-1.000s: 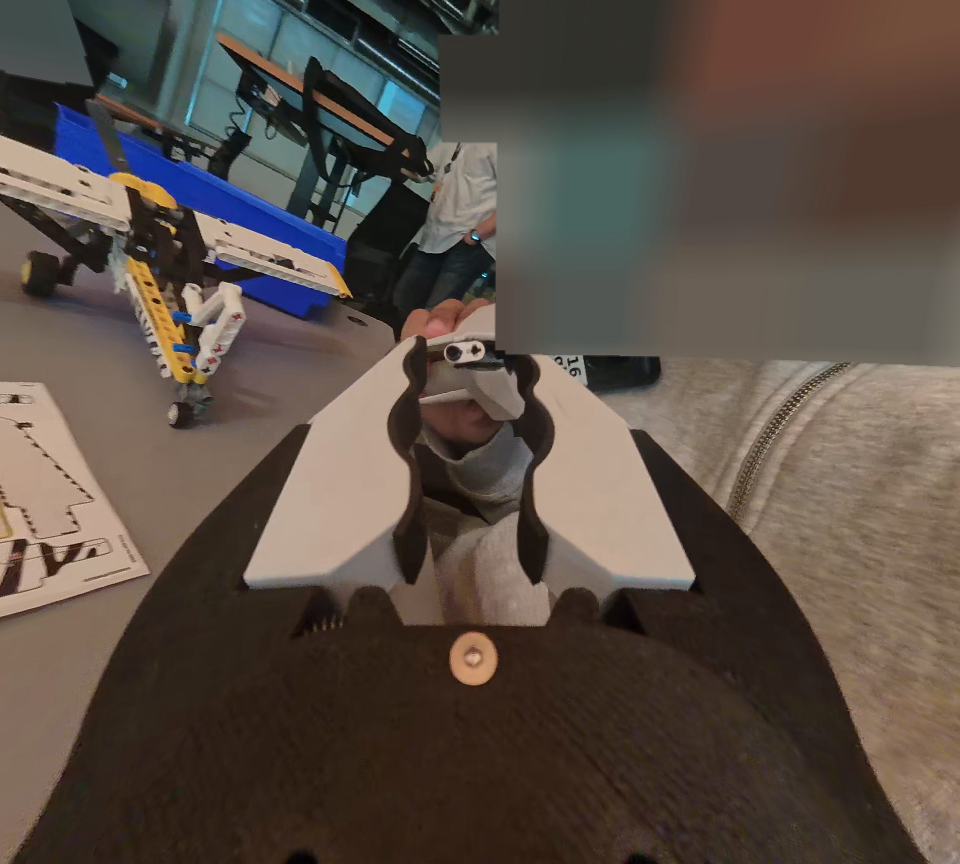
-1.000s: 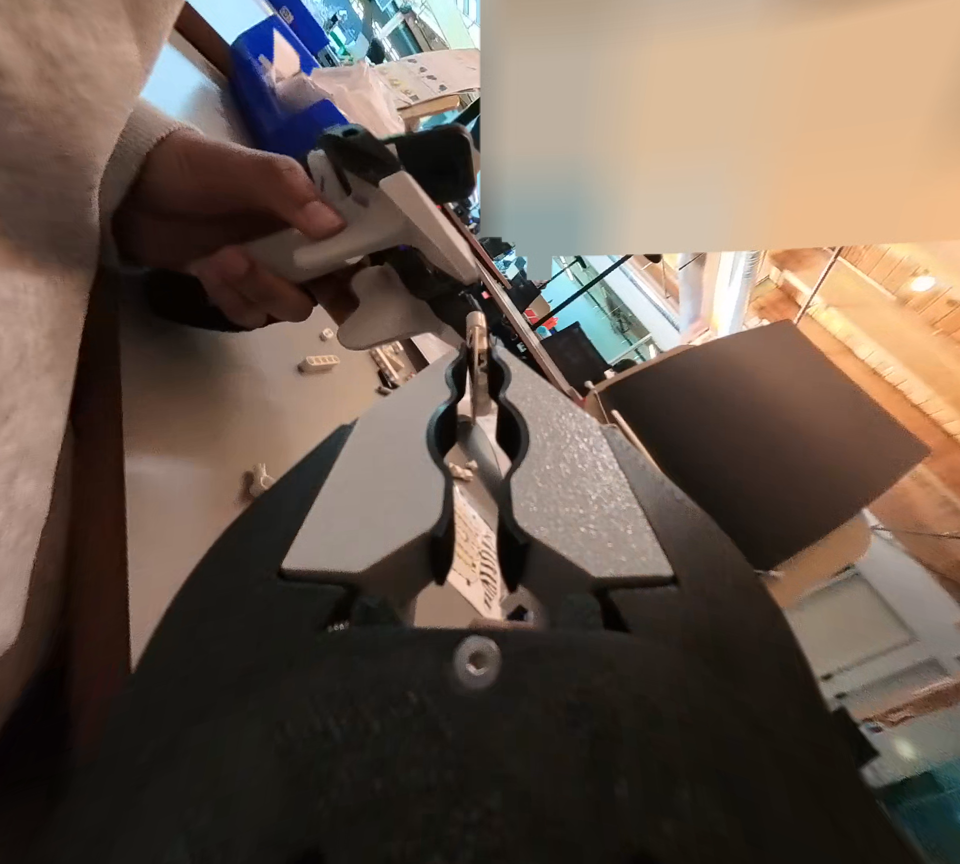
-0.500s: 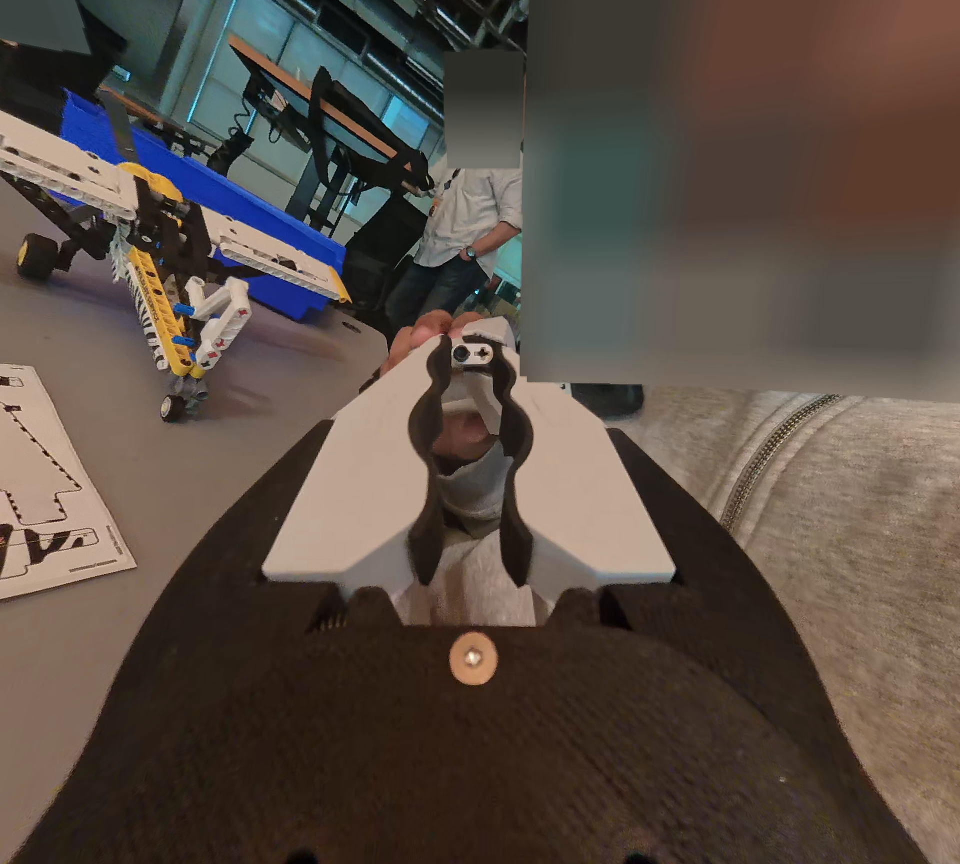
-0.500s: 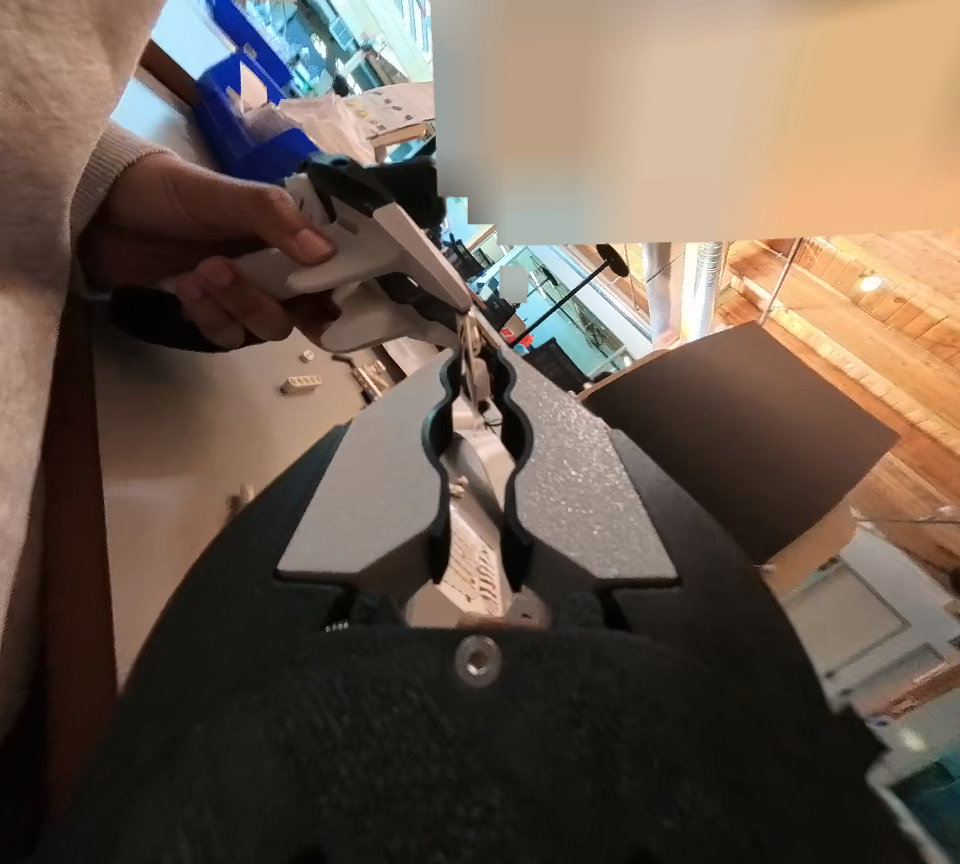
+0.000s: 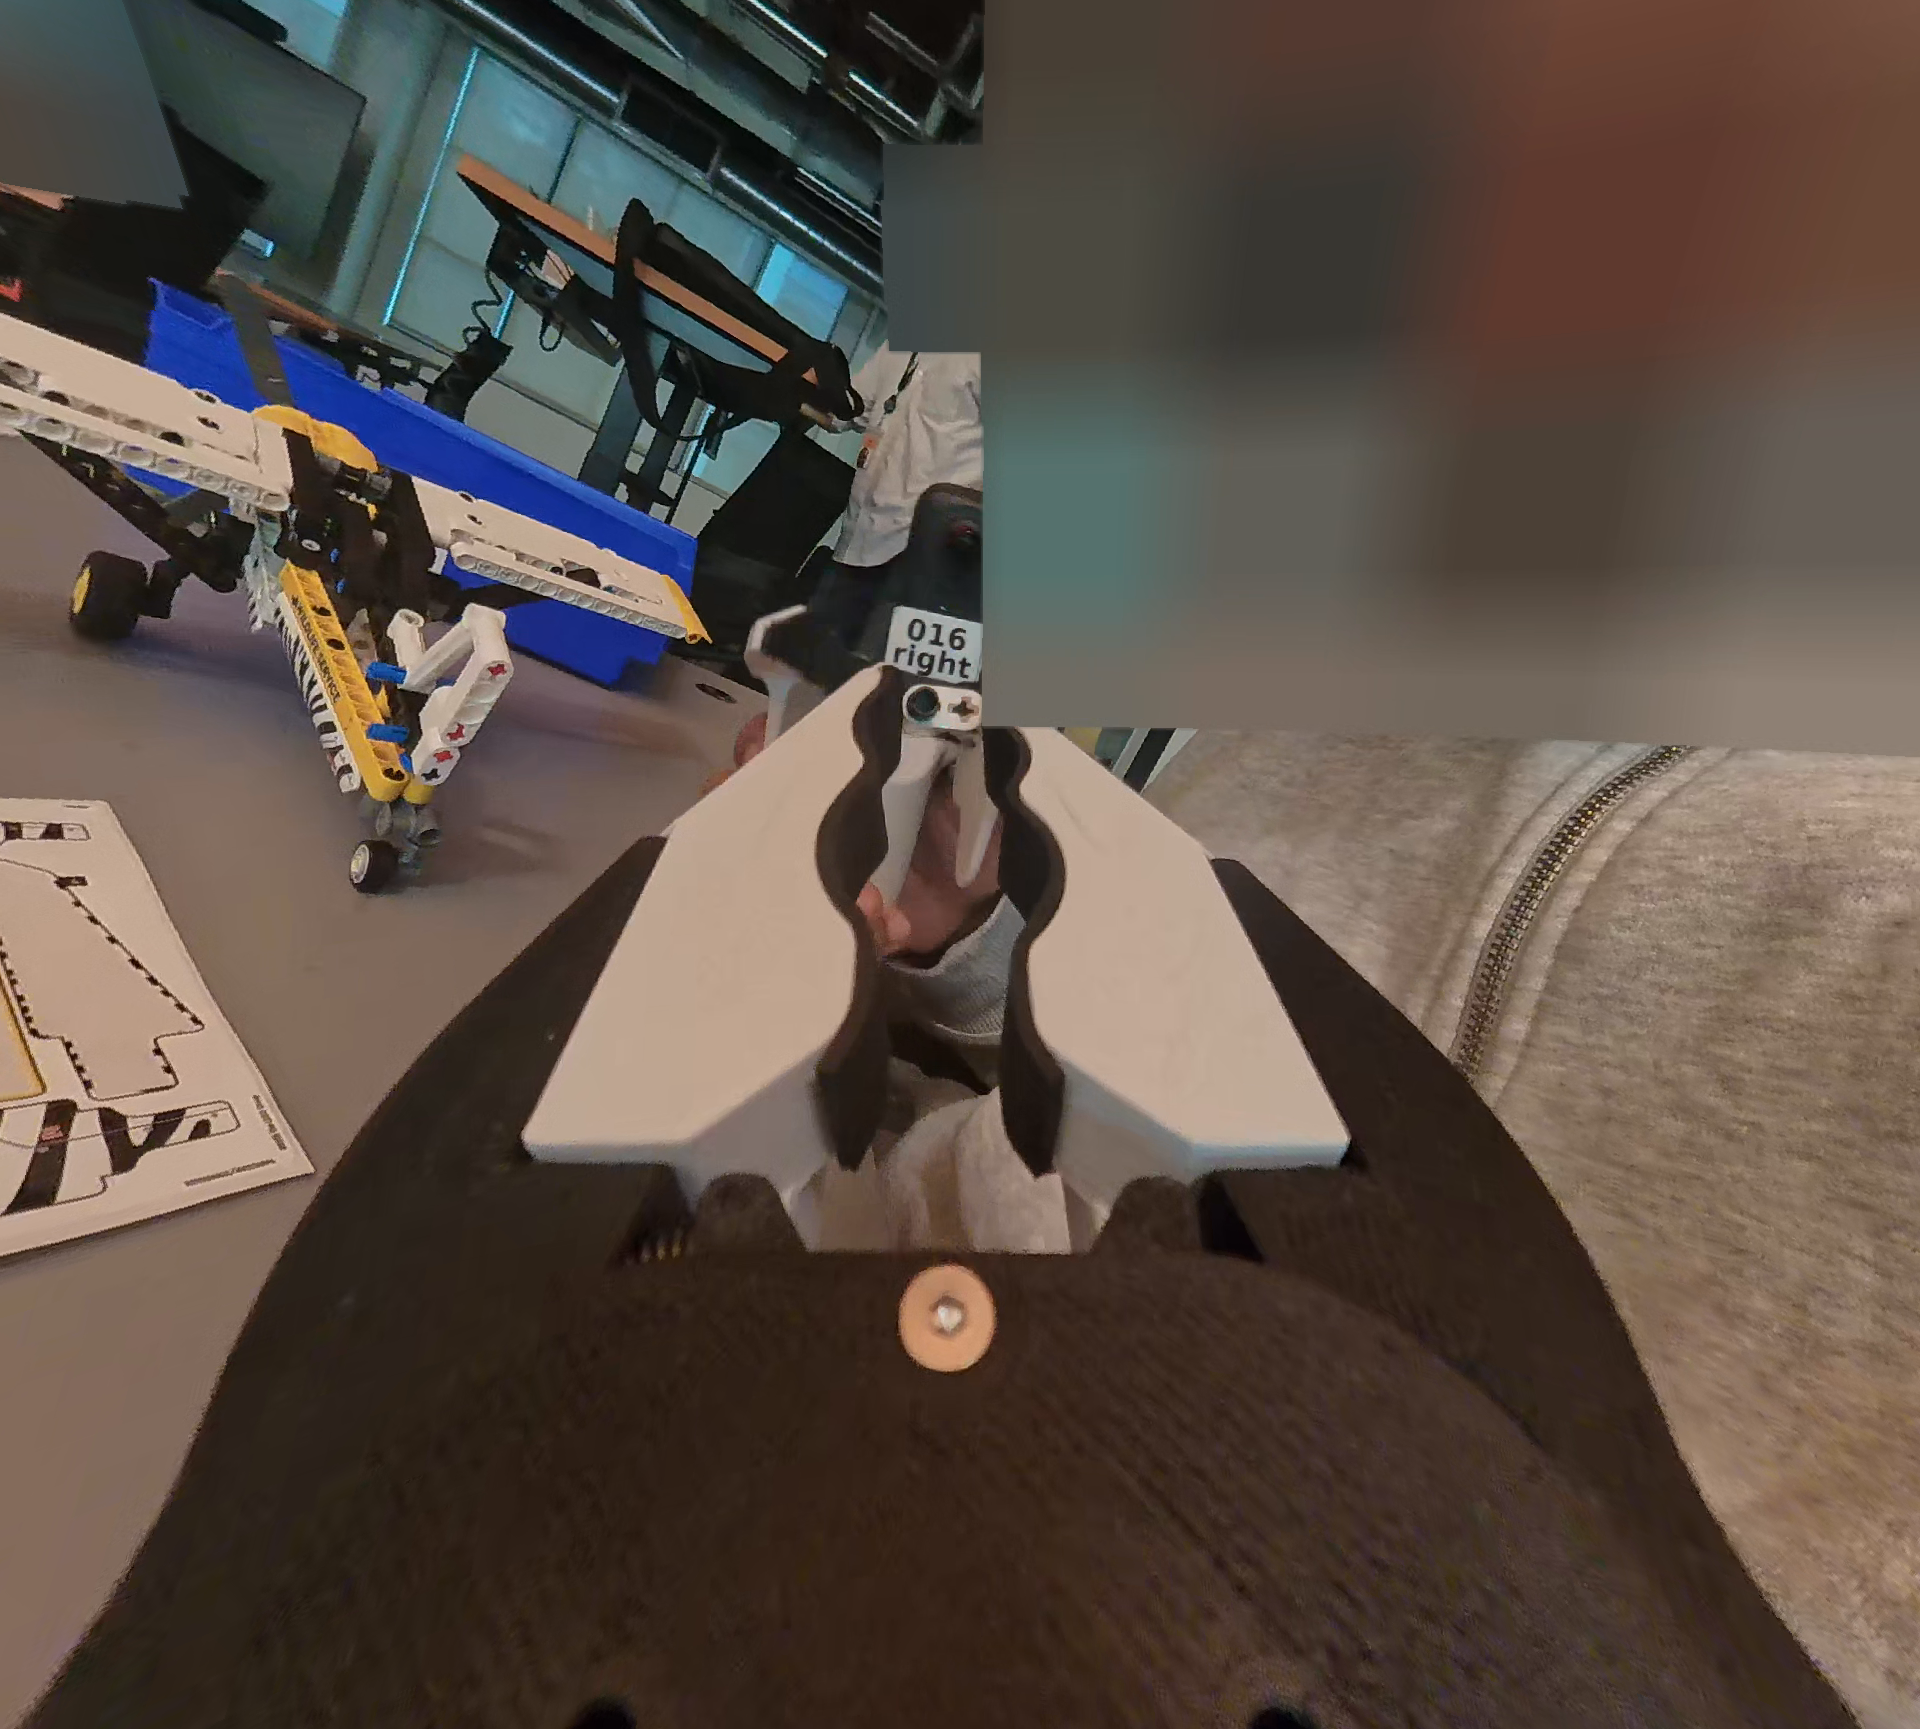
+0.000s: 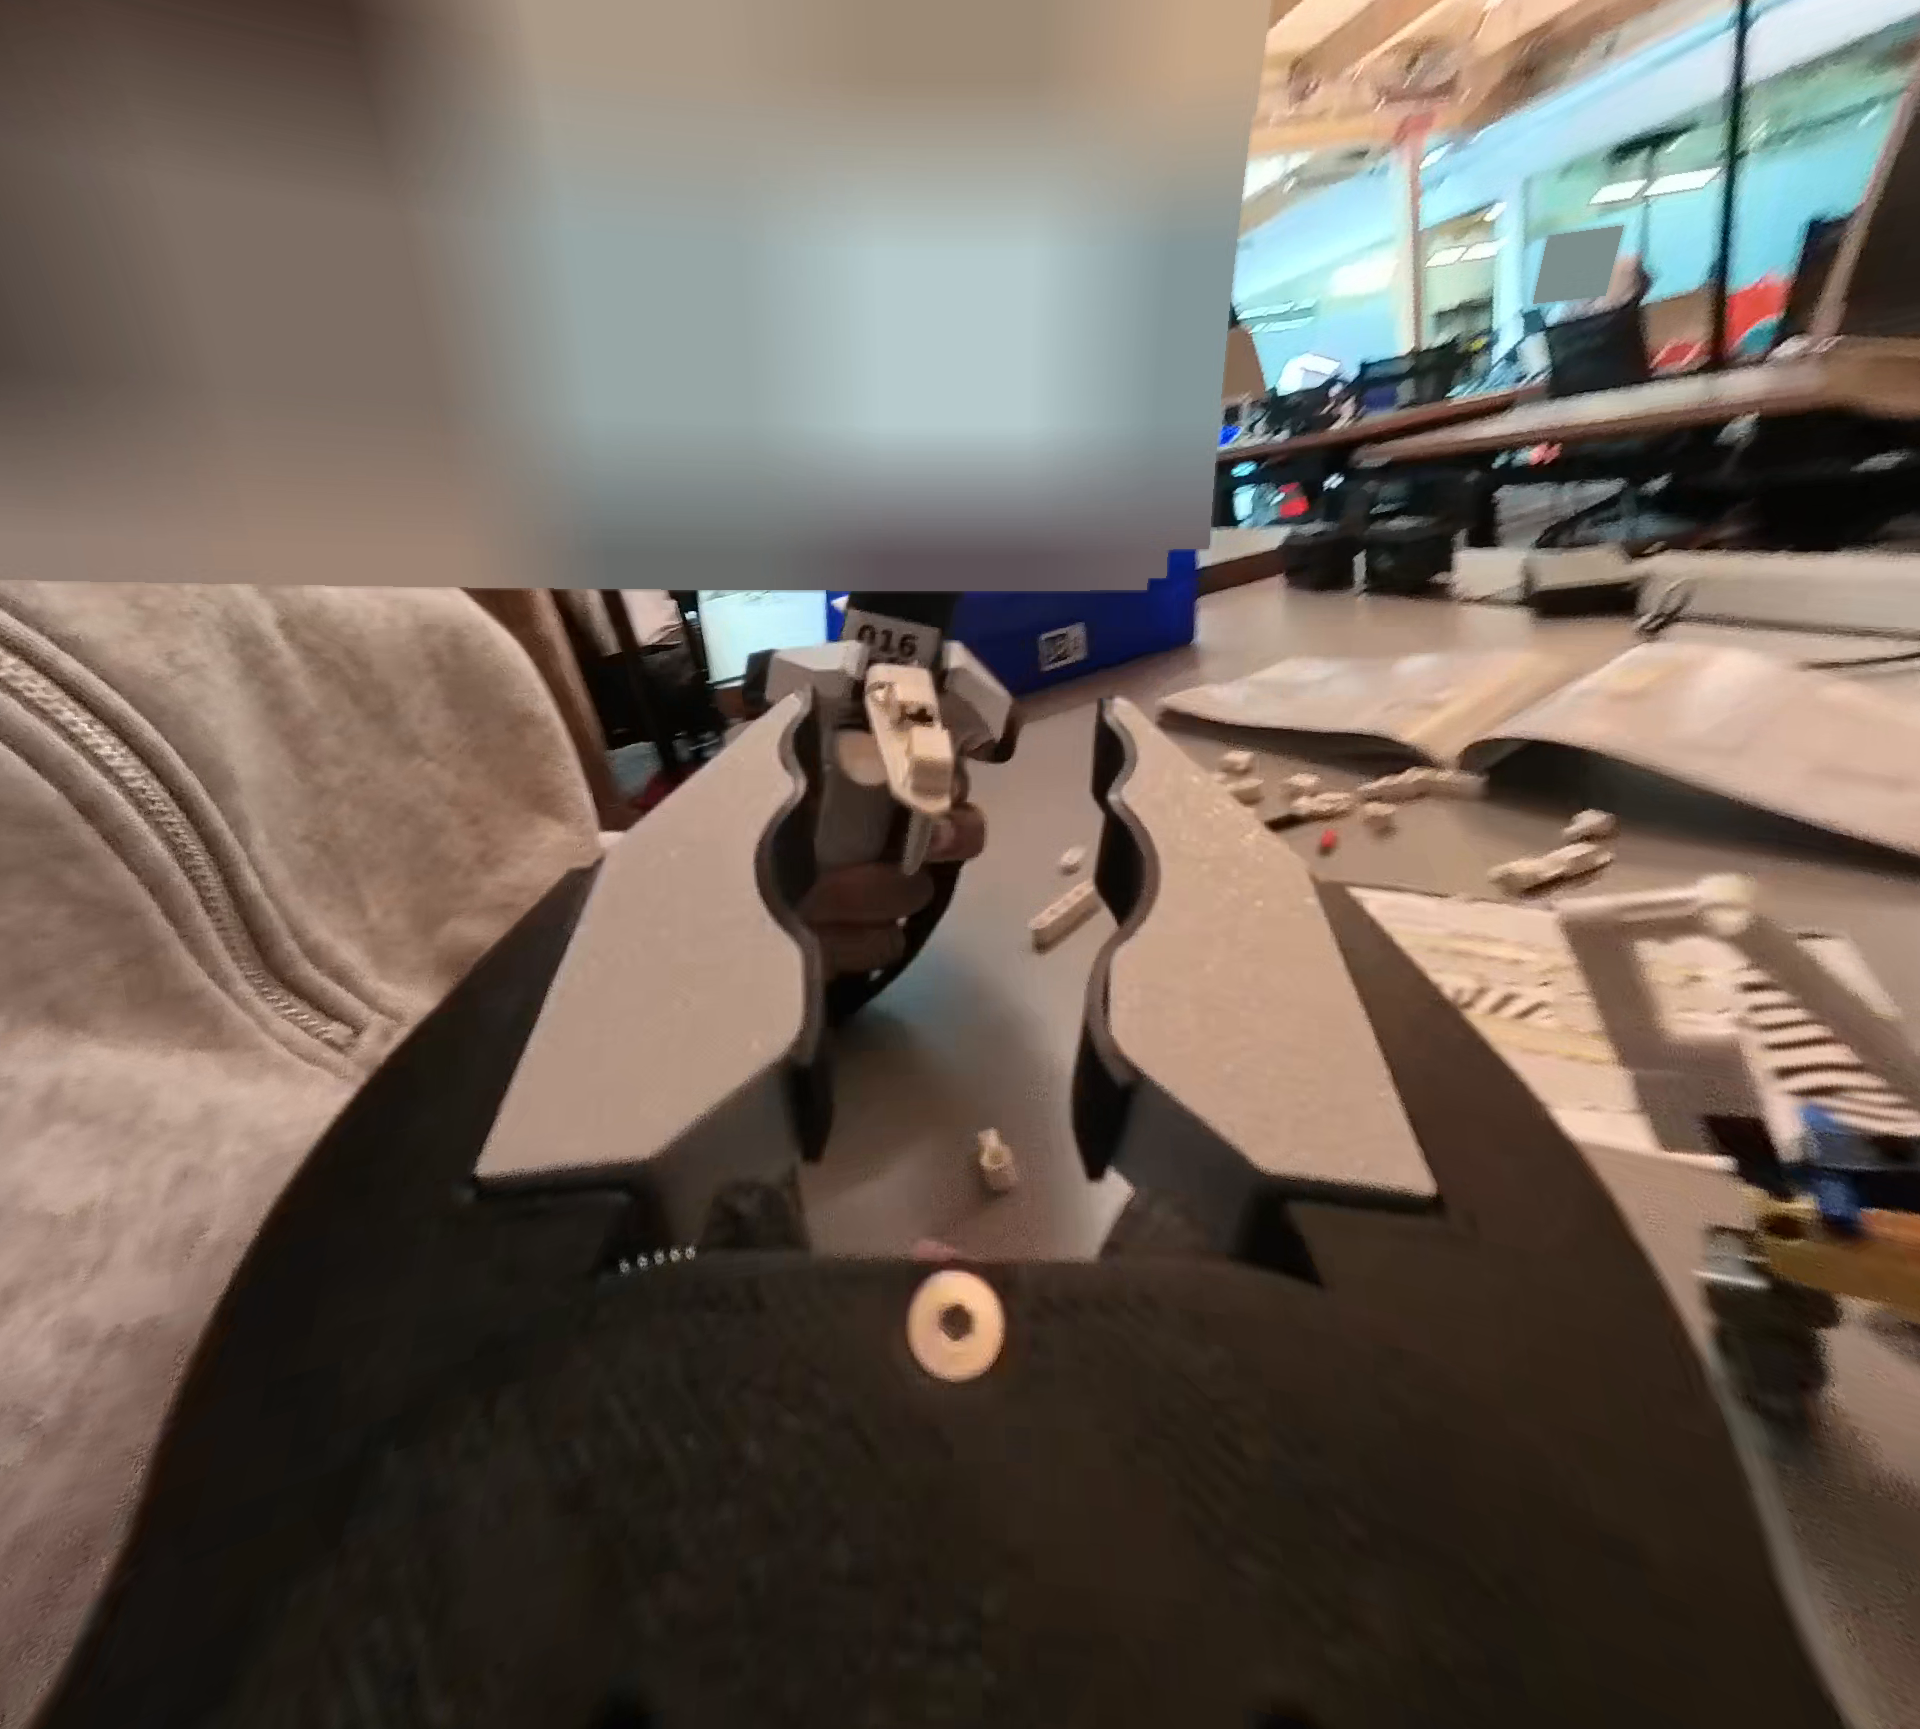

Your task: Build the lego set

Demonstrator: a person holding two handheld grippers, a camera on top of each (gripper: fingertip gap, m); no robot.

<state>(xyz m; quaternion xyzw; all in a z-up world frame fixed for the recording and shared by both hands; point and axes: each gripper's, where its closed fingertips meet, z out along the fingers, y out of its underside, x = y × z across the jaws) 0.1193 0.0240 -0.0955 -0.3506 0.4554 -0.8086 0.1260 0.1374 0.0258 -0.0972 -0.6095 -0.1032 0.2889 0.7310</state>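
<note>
My left gripper (image 5: 935,715) is shut on a small white lego piece (image 5: 961,709) at its tips, held in the air in front of the person's grey hoodie. My right gripper (image 6: 956,723) is open and empty, its jaws wide apart. It faces the left gripper (image 6: 883,692), which shows with the white piece (image 6: 916,749) a little left of the gap. The right gripper's tagged body (image 5: 932,645) shows just beyond my left tips. The white, yellow and black lego plane (image 5: 312,536) stands on the grey table to the left.
A sticker sheet (image 5: 114,1004) lies at the left near the plane. A blue bin (image 5: 488,474) stands behind it. Several loose white pieces (image 6: 1060,916) and an open instruction booklet (image 6: 1455,713) lie on the table. The plane (image 6: 1766,1056) shows blurred at right. Left and right tips are no more than a few centimetres apart.
My right gripper has opened, let go of the white piece and swung to face the table. My left gripper has closed on the piece and holds it.
</note>
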